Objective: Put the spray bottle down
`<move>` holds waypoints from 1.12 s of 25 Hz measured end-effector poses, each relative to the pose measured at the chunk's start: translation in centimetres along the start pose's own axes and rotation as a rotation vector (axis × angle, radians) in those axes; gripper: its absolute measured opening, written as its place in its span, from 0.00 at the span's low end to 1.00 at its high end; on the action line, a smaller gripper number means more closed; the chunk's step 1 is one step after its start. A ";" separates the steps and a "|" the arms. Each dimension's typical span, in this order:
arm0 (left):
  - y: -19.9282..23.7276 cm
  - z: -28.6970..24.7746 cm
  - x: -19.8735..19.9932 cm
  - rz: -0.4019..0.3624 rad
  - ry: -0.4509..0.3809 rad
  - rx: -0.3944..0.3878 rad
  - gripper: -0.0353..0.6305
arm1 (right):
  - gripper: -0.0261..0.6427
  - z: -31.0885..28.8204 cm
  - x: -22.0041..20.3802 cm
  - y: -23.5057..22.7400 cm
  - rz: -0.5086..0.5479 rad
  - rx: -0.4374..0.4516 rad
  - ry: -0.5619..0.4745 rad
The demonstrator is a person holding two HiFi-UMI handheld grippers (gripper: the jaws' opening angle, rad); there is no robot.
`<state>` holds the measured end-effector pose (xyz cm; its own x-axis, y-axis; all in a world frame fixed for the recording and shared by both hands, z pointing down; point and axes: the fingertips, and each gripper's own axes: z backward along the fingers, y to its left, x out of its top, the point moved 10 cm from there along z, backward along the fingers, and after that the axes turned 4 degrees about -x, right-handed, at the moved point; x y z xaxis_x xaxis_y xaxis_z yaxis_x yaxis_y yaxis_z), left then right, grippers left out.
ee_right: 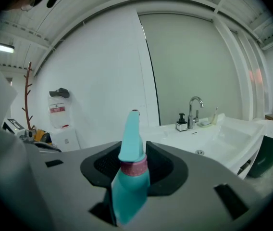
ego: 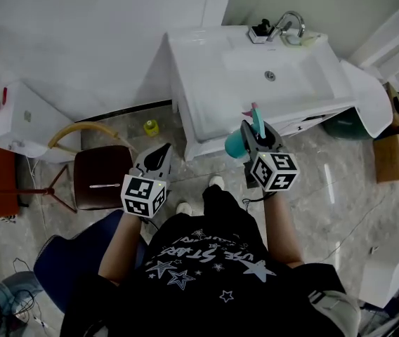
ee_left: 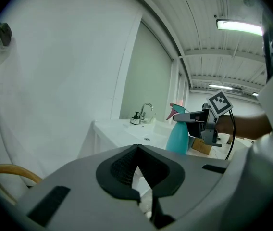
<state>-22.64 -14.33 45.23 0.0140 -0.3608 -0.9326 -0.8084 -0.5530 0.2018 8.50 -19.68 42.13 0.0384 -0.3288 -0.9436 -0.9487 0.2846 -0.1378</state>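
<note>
White washbasin [ego: 305, 90] stands ahead of you. Near its front edge the teal spray bottle [ee_right: 129, 177] is held upright in the air, long axis vertical, nozzle toward the basin, clamped between your right gripper's [ego: 258, 137] jaws. Your left gripper [ego: 159, 156] is closed and empty.

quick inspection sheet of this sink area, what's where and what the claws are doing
surface: white sink, basin bare, tap at its back edge
job's things: teal spray bottle, upright in the right claw in front of the sink, not yet put down
clutter: small dark bottle beside the tap; yellow thing on the floor
grippers: right claw shut on the spray bottle near its neck; left claw shut, nothing in it
cables: black cable hanging from the right claw
surroundings: brown stool, cardboard box, tiled floor
</note>
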 end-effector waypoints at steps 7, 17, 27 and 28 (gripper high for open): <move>1.1 -2.5 0.8 0.013 -0.002 0.070 0.08 | 0.27 -5.6 1.3 -2.4 0.009 0.037 -0.016; 2.8 -10.6 4.4 0.015 0.000 0.179 0.08 | 0.27 -17.1 4.4 -7.8 0.029 0.147 -0.011; 4.3 -14.9 7.0 0.036 -0.010 0.314 0.08 | 0.27 -25.6 5.6 -8.6 0.137 0.266 -0.011; 4.4 -15.1 7.1 0.038 -0.008 0.325 0.08 | 0.27 -26.2 5.5 -8.6 0.146 0.271 -0.006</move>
<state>-17.20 -30.67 44.06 -0.0235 -0.3698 -0.9288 -0.9539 -0.2697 0.1316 8.61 -47.51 46.05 -0.0894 -0.2615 -0.9611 -0.8263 0.5582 -0.0750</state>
